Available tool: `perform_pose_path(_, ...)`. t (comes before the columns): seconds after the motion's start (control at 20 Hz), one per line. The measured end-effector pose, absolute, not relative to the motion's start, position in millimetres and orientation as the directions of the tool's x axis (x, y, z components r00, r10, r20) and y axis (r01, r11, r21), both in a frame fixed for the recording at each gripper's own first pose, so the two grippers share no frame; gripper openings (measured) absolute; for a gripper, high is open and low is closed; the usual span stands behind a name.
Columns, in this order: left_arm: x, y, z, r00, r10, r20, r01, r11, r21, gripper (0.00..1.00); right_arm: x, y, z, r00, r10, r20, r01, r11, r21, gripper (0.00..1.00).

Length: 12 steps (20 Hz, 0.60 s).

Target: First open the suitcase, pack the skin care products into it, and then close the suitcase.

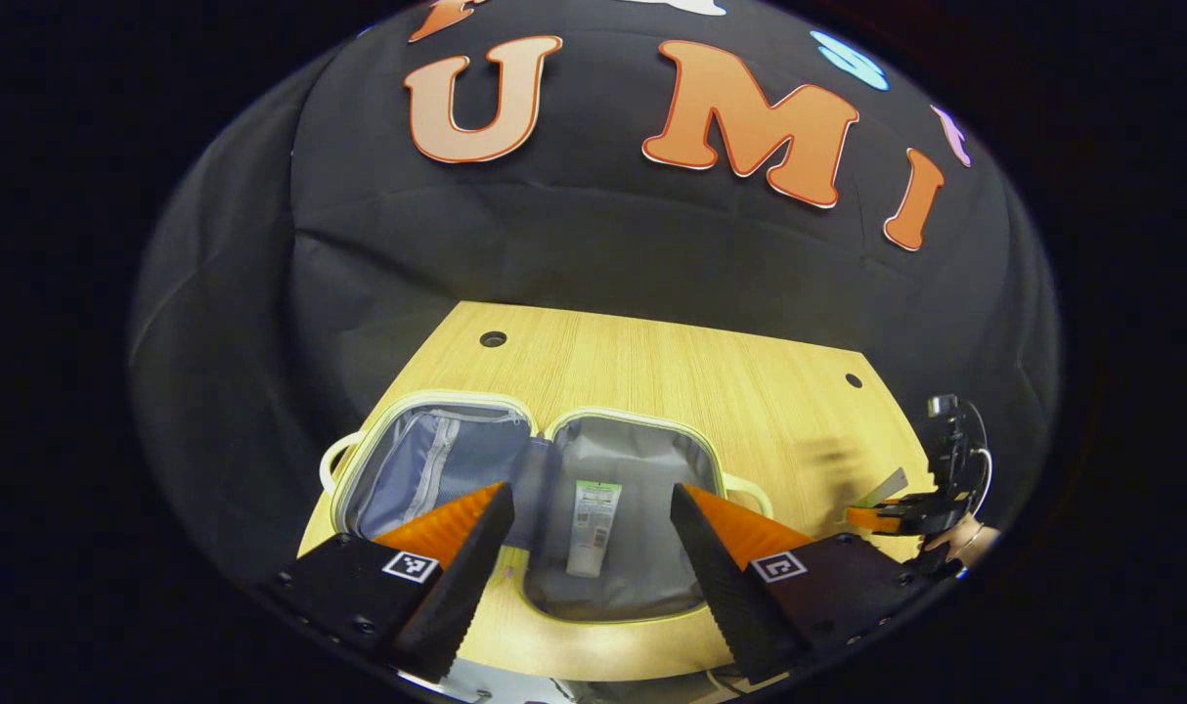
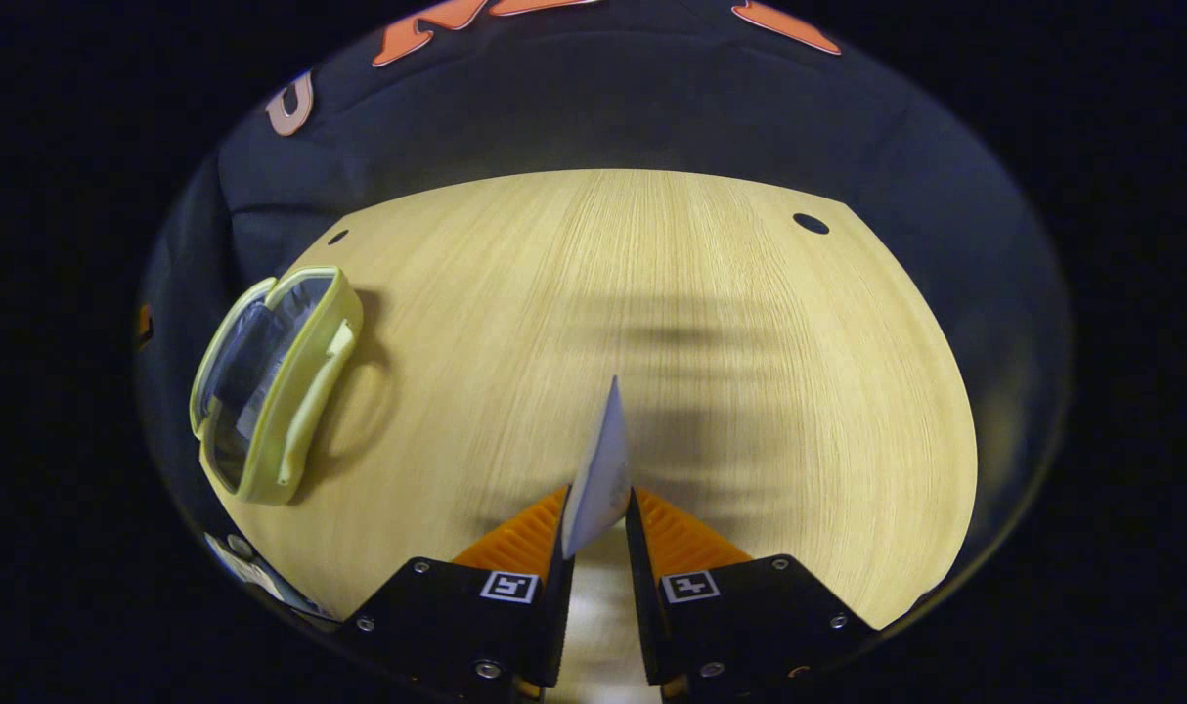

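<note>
One thin, light sachet (image 2: 601, 469) sits pinched in your right gripper (image 2: 598, 533) fingers, lower centre; hold its stiffer edge. Left gripper (image 1: 589, 518) gapes empty above the suitcase (image 1: 525, 489).

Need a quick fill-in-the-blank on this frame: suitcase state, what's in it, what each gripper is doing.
1. The suitcase lies ____ on the table.
2. A tube already lies inside its ____ half.
3. The right gripper is shut on a thin flat ____.
4. The left gripper, hovering above the suitcase, is ____.

Missing words: open; right; packet; open
</note>
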State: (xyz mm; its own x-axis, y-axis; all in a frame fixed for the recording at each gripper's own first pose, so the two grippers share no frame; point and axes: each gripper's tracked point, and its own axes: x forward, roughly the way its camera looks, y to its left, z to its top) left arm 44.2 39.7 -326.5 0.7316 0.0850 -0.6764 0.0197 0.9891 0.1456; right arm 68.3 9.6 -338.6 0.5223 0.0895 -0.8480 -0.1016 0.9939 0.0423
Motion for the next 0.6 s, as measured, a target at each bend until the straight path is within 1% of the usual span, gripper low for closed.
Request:
perform_pose_path(0.2,56,68,-334,0.717,0.036,-0.696,0.073,0.989,0.126,1.0,49,71,-291,0.504,0.174,-0.846,-0.117,0.984,0.132,0.32)
perform_pose_path(0.35,66,98,-337,0.704,0.003,-0.711,0.109,0.988,0.113,1.0,36,132,-261,0.476,0.259,-0.841,-0.133,0.966,0.222,0.32)
perform_pose_path(0.5,74,129,-339,0.694,-0.011,-0.72,0.135,0.984,0.115,1.0,27,194,-248,0.435,0.334,-0.836,-0.147,0.943,0.3,0.32)
perform_pose_path(0.6,76,151,-340,0.688,-0.013,-0.726,0.143,0.983,0.118,1.0,25,230,-249,0.405,0.362,-0.839,-0.169,0.932,0.321,0.32)
